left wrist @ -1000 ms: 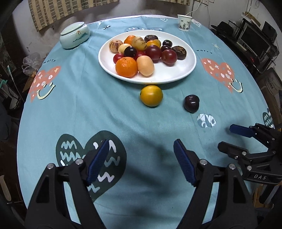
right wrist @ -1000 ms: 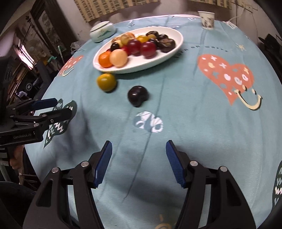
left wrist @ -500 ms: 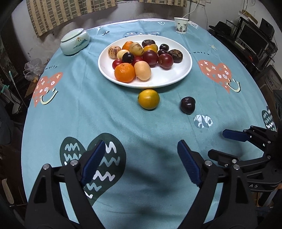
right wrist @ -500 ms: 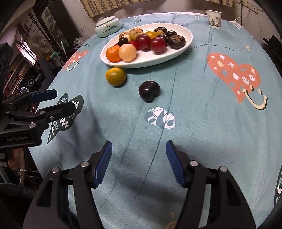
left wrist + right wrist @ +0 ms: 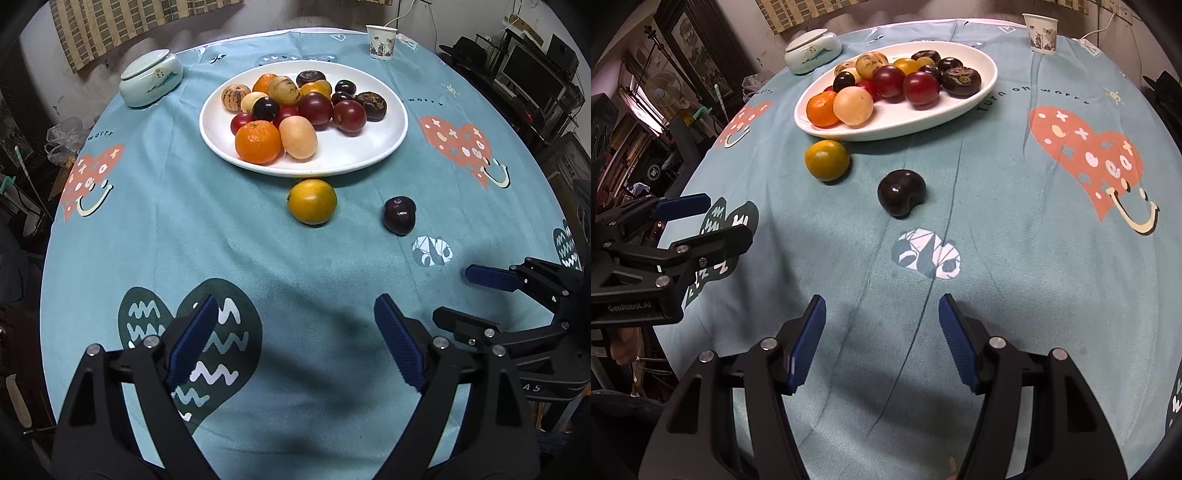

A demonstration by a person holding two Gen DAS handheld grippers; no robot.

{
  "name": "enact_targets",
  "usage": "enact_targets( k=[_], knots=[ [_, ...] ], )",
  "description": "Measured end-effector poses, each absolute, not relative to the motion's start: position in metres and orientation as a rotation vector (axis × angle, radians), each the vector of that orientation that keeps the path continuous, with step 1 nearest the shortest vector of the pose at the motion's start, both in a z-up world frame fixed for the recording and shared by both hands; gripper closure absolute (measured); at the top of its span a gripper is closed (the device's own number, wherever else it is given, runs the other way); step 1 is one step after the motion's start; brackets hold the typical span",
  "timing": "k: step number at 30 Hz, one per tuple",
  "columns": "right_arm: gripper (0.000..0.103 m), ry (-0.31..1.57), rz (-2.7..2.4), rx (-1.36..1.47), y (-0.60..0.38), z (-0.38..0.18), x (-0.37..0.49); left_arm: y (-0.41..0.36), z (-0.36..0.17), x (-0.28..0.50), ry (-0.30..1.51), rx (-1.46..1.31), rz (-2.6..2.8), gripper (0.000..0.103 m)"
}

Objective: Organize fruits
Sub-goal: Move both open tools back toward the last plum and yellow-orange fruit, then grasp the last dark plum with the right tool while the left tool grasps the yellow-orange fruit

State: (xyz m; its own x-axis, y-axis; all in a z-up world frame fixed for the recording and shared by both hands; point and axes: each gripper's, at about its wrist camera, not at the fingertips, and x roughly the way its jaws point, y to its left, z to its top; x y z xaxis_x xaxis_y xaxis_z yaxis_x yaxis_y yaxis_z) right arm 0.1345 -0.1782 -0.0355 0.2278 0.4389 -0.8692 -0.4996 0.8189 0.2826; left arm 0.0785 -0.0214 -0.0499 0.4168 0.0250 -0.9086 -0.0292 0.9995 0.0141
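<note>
Teal heart-print surface (image 5: 207, 221) carries one white plate (image 5: 369, 155) of fruit; two fruits lie loose: yellow-orange fruit (image 5: 312, 201), dark plum (image 5: 399, 215). Left tool (image 5: 291, 343) is opening, empty; right tool (image 5: 881, 338) released, empty.

One white plate (image 5: 373, 155) on the counter (image 5: 221, 229), with about fourteen fruits heaped on it, though some half hidden. Two loose fruits on the cloth: one yellow-orange (image 5: 312, 201), one dark plum (image 5: 399, 215). One paper cup (image 5: 381, 41). One lidded bowl (image 5: 150, 78). Two claws (image 5: 291, 339) (image 5: 881, 339).

Both wrist views look steeply down, sharing the white plate (image 5: 391, 144) (image 5: 988, 79).
</note>
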Motion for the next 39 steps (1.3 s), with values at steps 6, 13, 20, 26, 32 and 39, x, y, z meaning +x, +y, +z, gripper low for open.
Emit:
enact_targets(
  k=[6,13,20,26,32,39],
  knots=[
    [0.039,1.18,0.647,-0.055,-0.179,-0.037,0.138,-0.02,-0.052,0.082,1.149,-0.008,0.034,0.015],
    [0.039,1.105,0.629,-0.065,-0.173,-0.029,0.152,-0.013,-0.056,0.087,1.159,-0.033,0.052,0.015],
    [0.039,1.085,0.589,-0.114,-0.152,-0.036,0.195,-0.009,-0.057,0.088,1.166,-0.045,0.052,0.015],
    [0.068,1.103,0.646,-0.249,-0.129,-0.046,0.202,-0.006,-0.059,0.09,1.171,-0.059,0.06,0.015],
    [0.068,1.095,0.656,-0.142,-0.16,-0.03,0.199,-0.011,-0.057,0.112,1.135,-0.078,0.036,0.015],
    [0.068,1.121,0.631,-0.093,-0.177,-0.032,0.19,-0.02,-0.073,0.155,1.14,-0.057,0.055,0.016]
  ],
)
